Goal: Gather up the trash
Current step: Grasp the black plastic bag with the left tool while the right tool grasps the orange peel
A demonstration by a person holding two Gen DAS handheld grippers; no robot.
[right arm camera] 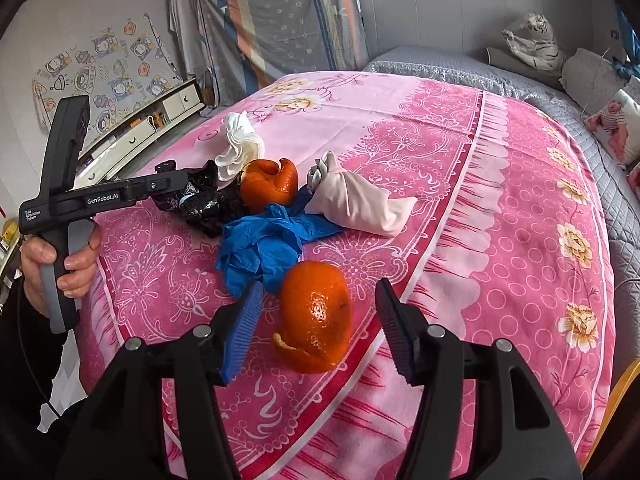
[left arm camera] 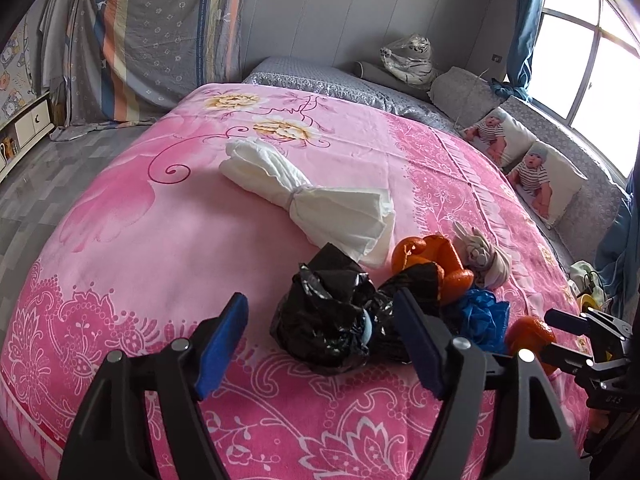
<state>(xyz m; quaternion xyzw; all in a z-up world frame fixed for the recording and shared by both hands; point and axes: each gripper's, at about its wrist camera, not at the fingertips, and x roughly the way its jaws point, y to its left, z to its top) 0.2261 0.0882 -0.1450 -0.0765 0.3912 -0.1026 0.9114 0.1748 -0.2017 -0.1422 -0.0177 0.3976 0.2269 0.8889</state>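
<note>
- Trash lies heaped on a pink floral bedspread [right arm camera: 460,160]: crumpled black bag [left arm camera: 324,320], blue glove [right arm camera: 264,244], two orange peels, a tied pale cloth bundle [right arm camera: 356,200] and a white bundle [left arm camera: 304,196].
- Left gripper [left arm camera: 320,344]: jaws apart, straddling the black bag, pads not pressing it.
- Right gripper [right arm camera: 320,328]: jaws apart around the near orange peel [right arm camera: 316,316], clear of it; glove at its 11 o'clock.
- Second peel [right arm camera: 270,182] sits at the glove's 12 o'clock, touching the bag.
</note>
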